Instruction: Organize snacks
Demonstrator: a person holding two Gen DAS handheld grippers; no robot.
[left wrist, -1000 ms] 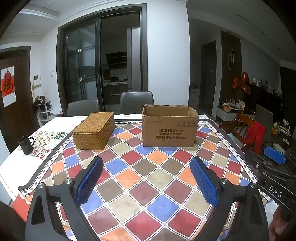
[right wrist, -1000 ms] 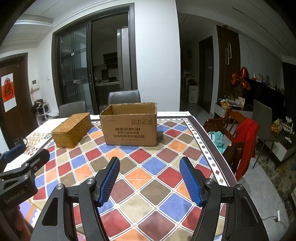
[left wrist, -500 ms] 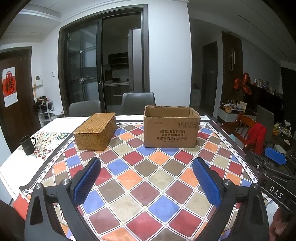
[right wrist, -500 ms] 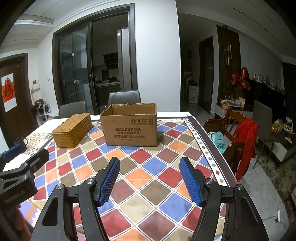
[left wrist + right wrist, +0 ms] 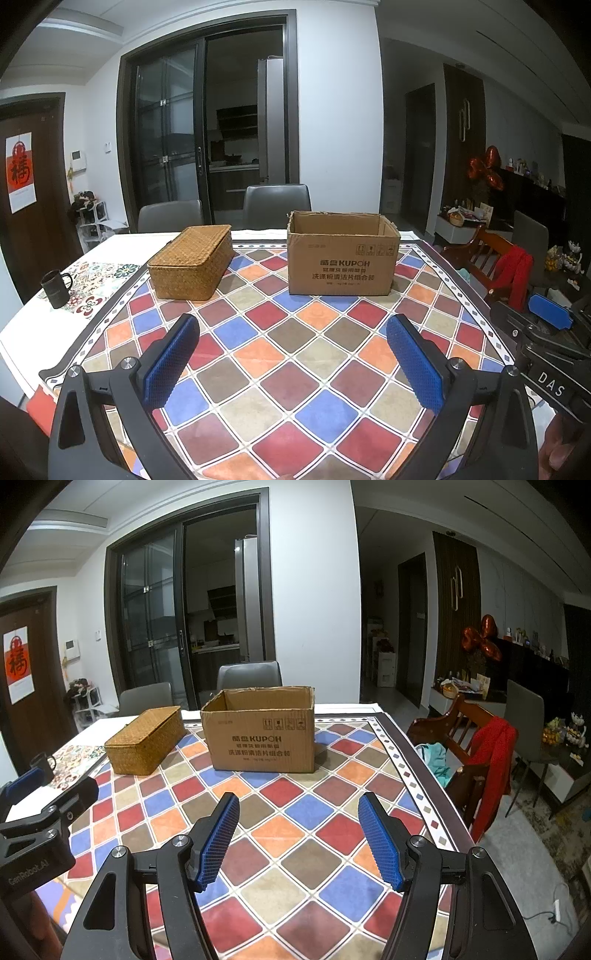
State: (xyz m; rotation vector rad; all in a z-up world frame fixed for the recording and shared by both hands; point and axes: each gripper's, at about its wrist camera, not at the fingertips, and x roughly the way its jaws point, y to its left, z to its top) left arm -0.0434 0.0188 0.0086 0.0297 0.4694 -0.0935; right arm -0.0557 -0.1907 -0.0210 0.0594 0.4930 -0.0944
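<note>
1. The cardboard box [image 5: 343,254], printed "KUPOH" above Chinese characters, stands open-topped near the table's [image 5: 280,373] far edge.
2. The lidded wicker basket [image 5: 192,260] sits beside it, towards the far left corner.
3. Left gripper [image 5: 295,354]: jaws wide, empty.
4. Right gripper [image 5: 299,834], marked "DAS": jaws partly apart, empty.

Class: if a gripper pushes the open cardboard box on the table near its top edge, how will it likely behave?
The cardboard box looks like thin corrugated card, open-topped, so its wall would probably flex. Its contents are hidden, so weight is uncertain. On the smooth checked table mat, it likely slides rather than tips.
</note>
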